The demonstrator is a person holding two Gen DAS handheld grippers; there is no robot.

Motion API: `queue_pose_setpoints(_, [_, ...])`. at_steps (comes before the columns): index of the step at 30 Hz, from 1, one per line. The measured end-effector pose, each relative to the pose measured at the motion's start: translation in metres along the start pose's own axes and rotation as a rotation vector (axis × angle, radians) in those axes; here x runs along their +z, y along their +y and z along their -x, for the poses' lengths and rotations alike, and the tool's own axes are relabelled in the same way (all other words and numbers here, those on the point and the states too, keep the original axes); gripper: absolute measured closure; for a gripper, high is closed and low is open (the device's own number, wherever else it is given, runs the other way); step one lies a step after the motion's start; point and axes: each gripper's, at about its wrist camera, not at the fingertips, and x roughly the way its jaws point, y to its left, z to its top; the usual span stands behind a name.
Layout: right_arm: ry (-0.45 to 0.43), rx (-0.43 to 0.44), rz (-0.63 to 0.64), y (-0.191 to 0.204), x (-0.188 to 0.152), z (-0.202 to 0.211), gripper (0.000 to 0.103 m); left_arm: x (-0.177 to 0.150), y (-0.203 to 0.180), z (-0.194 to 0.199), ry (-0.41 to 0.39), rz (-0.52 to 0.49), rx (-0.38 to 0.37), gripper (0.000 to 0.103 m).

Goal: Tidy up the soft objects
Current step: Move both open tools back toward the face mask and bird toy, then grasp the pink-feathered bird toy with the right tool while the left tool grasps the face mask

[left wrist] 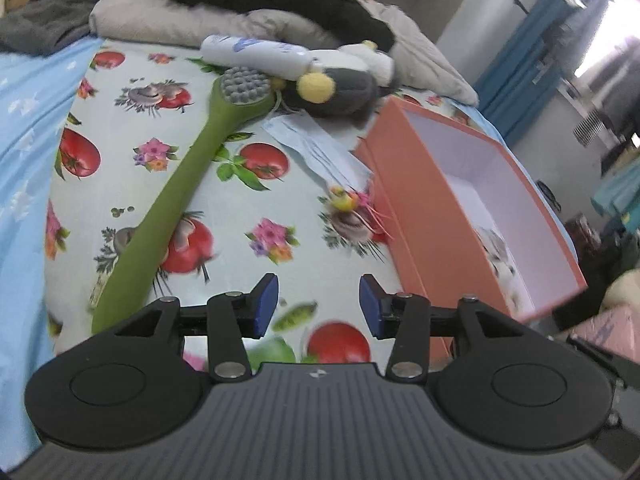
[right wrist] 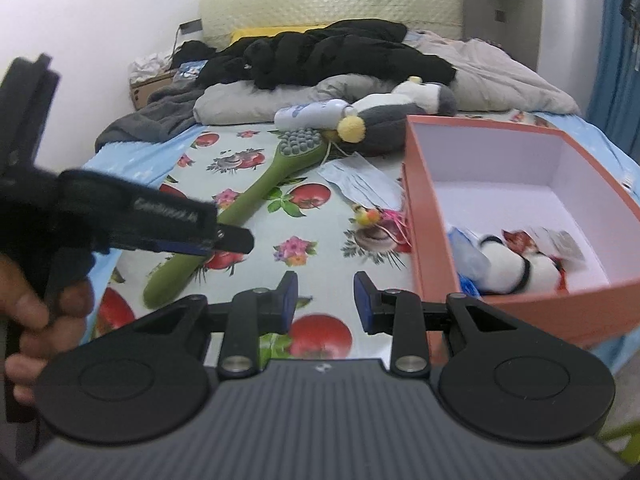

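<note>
**poster1:** Left wrist view is mostly bed: a sheet (left wrist: 224, 216) printed with tomatoes and flowers, a plain blue cover (left wrist: 24, 128) along its left side. The left gripper (left wrist: 319, 306) hangs over the print with its fingers spread apart and nothing between them. A long green massage brush (left wrist: 176, 200) lies diagonally on the sheet, and near its head there's a white bottle (left wrist: 256, 54) and a grey plush toy (left wrist: 340, 92) with a yellow pompom.

**poster2:** Right wrist view gives more of the room. White wall, a padded cream headboard (right wrist: 332, 0), a heap of black clothes (right wrist: 320, 56) and a beige duvet (right wrist: 492, 76) up at the pillow end, blue curtain (right wrist: 620, 60) on the right. The right gripper (right wrist: 326, 300) has a gap between its fingers too, empty, sheet showing through.

**poster1:** And the orange box (right wrist: 436, 220)?

**poster2:** Sits open on the right side of the bed, white inside. A black-and-white soft toy (right wrist: 516, 270) is already in it with some packets. A face mask (right wrist: 360, 178) and a small pink-and-yellow fringed thing (right wrist: 374, 216) lie on the sheet just beside the box's left wall. A hand (right wrist: 36, 312) holding the left gripper shows at the left edge.
</note>
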Motion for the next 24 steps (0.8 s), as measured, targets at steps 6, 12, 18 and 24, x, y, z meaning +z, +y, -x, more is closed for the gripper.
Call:
queue_pose_setpoints(6, [0.01, 0.03, 0.03, 0.002, 0.015, -0.048, 0.069, 0.03, 0.027, -0.051, 0.035, 0.084, -0.016, 0.049])
queue_pose_setpoints(12, [0.021, 0.002, 0.007, -0.006, 0.03, -0.101, 0.069, 0.056, 0.038, -0.105, 0.076, 0.134, -0.064, 0.049])
queue_pose_setpoints(18, [0.035, -0.042, -0.001, -0.014, 0.039, -0.148, 0.069, 0.088, 0.046, -0.154, 0.089, 0.175, -0.115, 0.049])
queue_pose_setpoints(24, [0.026, -0.065, 0.036, -0.017, 0.047, -0.182, 0.054, 0.11, 0.056, -0.197, 0.12, 0.244, -0.174, 0.05])
